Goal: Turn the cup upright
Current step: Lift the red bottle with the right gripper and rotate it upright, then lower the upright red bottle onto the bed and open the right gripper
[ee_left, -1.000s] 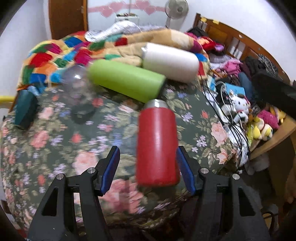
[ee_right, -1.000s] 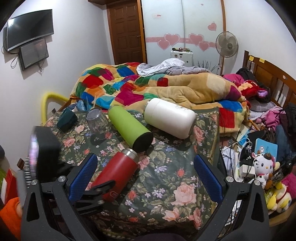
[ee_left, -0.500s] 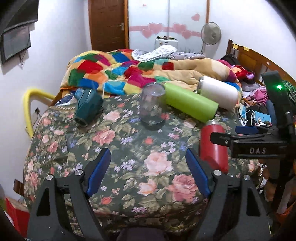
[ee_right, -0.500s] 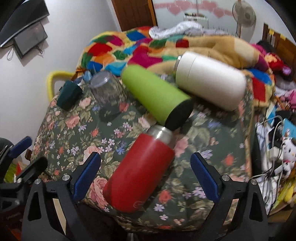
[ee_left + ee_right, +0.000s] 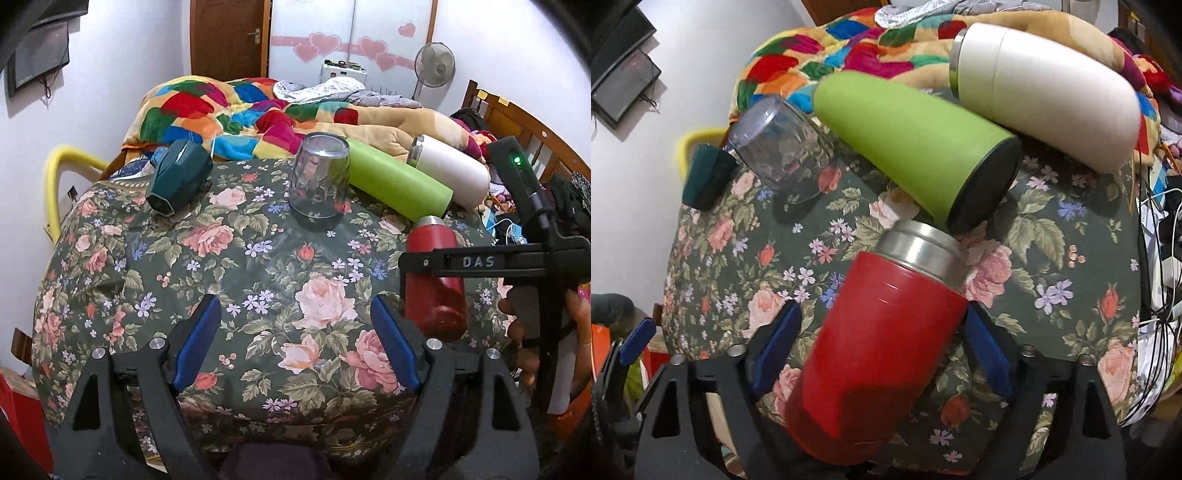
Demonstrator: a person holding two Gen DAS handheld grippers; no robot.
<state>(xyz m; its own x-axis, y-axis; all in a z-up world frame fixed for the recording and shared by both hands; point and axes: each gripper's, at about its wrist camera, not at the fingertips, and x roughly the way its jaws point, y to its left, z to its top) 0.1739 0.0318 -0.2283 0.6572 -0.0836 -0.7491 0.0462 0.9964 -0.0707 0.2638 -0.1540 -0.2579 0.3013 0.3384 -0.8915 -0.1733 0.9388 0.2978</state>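
A floral cloth (image 5: pixel 258 266) covers the table. Near its far left corner a dark green faceted cup (image 5: pixel 179 176) lies on its side. A clear glass tumbler (image 5: pixel 319 181) stands upside down near the far edge, and just beside it a lime green bottle (image 5: pixel 397 186) lies on its side. A white flask (image 5: pixel 448 170) lies behind it at the far right corner. A patchwork quilt (image 5: pixel 236 110) is heaped on the bed beyond, with a standing fan (image 5: pixel 434 68) by the wall.
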